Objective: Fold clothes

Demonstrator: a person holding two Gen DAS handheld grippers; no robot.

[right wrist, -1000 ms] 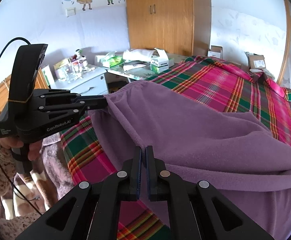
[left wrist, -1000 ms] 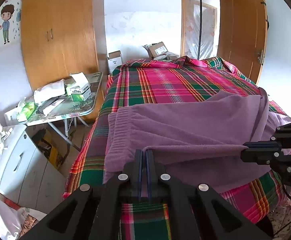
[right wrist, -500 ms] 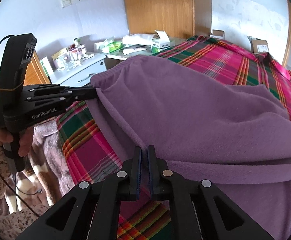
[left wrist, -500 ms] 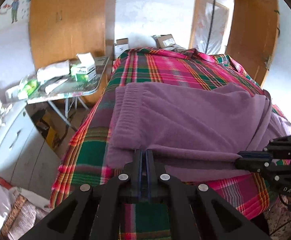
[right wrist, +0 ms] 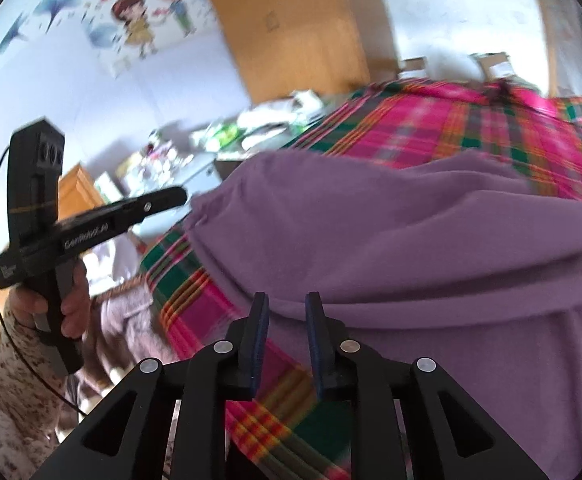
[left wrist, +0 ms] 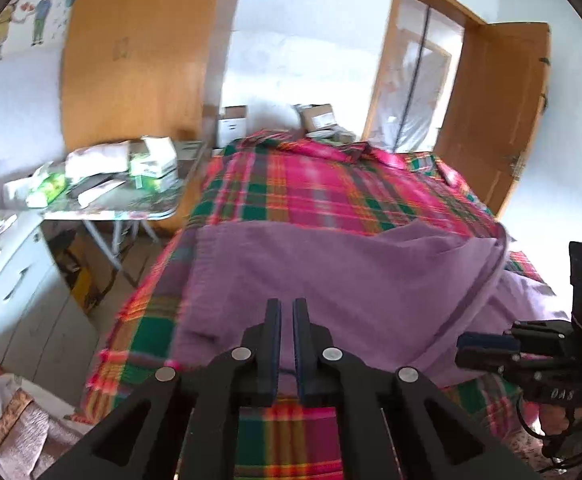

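Note:
A purple fleece garment (left wrist: 331, 272) lies folded over on the plaid bedspread (left wrist: 311, 192), its upper layer ending in a long fold edge near me. My left gripper (left wrist: 287, 306) hovers over the garment's near left part, fingers slightly parted with nothing between them. In the right wrist view the left gripper (right wrist: 183, 196) sits just left of the garment's (right wrist: 411, 232) corner, apart from it. My right gripper (right wrist: 287, 300) stands open in front of the fold edge, holding nothing. From the left wrist view the right gripper (left wrist: 465, 350) is at the garment's right end.
A folding table (left wrist: 143, 206) with boxes and packets stands left of the bed, beside a white cabinet (left wrist: 19, 272). A wooden wardrobe (left wrist: 139, 60) and an open door (left wrist: 499, 100) stand behind. Cardboard boxes (left wrist: 319, 114) sit past the bed's far end. A hand (right wrist: 71, 300) holds the left gripper.
Both grippers held the garment's edge shut before; now they have opened and let go. The garment has dropped flat onto the bed and both grippers have drawn back.

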